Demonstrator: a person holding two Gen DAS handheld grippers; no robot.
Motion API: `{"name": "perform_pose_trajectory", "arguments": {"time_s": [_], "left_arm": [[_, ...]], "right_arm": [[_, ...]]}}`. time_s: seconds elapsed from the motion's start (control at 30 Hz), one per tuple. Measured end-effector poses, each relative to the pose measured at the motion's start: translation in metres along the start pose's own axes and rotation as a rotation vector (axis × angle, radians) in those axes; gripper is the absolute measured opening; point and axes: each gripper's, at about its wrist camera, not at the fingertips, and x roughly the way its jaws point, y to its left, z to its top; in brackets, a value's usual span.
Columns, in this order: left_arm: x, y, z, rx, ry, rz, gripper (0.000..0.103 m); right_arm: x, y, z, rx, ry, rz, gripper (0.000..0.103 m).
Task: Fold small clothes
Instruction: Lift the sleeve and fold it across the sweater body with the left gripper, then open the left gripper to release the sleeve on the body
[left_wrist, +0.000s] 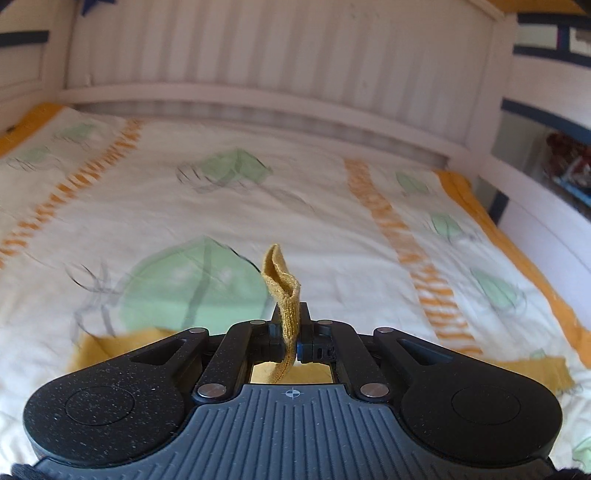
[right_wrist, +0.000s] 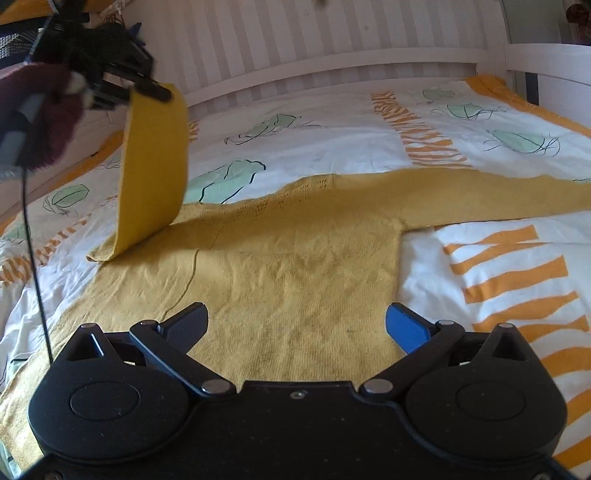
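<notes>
Mustard-yellow sweater (right_wrist: 295, 258); leaf-printed, orange-striped bedspread (right_wrist: 480, 236)

One yellow sweater (right_wrist: 295, 266); two claws, left (right_wrist: 147, 86) and right (right_wrist: 295, 325); one bed (right_wrist: 498, 236); one headboard (right_wrist: 295, 44).

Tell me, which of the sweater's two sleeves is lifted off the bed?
The sleeve on the left of the right-wrist view: the left gripper pinches its cuff and holds it up. The other sleeve lies flat, stretched out to the right on the bedspread.
</notes>
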Motion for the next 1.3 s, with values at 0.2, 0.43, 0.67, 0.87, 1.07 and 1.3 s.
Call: {"name": "perform_pose_trajectory", "arguments": {"time_s": [0.2,0.43,0.67,0.87,1.07,1.3], "left_arm": [[0.02,-0.039,-0.03,0.037,0.067,-0.039,0.016],[-0.007,-0.047,-0.049,0.161,0.034,-0.107,0.044],[-0.04,0.012,-0.091,0.203,0.06,0.037,0.046],[-0.048,0.076,-0.13,0.167,0.117,0.193,0.046],[-0.046,0.114,-0.152,0.089,0.13,0.249,0.046],[-0.044,0.126,-0.187,0.065,0.053,0.269,0.058]], "right_arm": [[0.003,-0.006,-0.002,0.02,0.006,-0.007,0.102],[0.009,-0.006,-0.008,0.008,0.013,-0.016,0.102],[0.011,-0.008,-0.011,0.029,0.006,0.012,0.102],[0.008,-0.004,-0.004,0.041,0.011,0.04,0.102],[0.018,0.005,0.02,0.042,0.051,0.087,0.088],[0.054,0.007,0.046,0.072,0.098,0.1,0.07]]}}
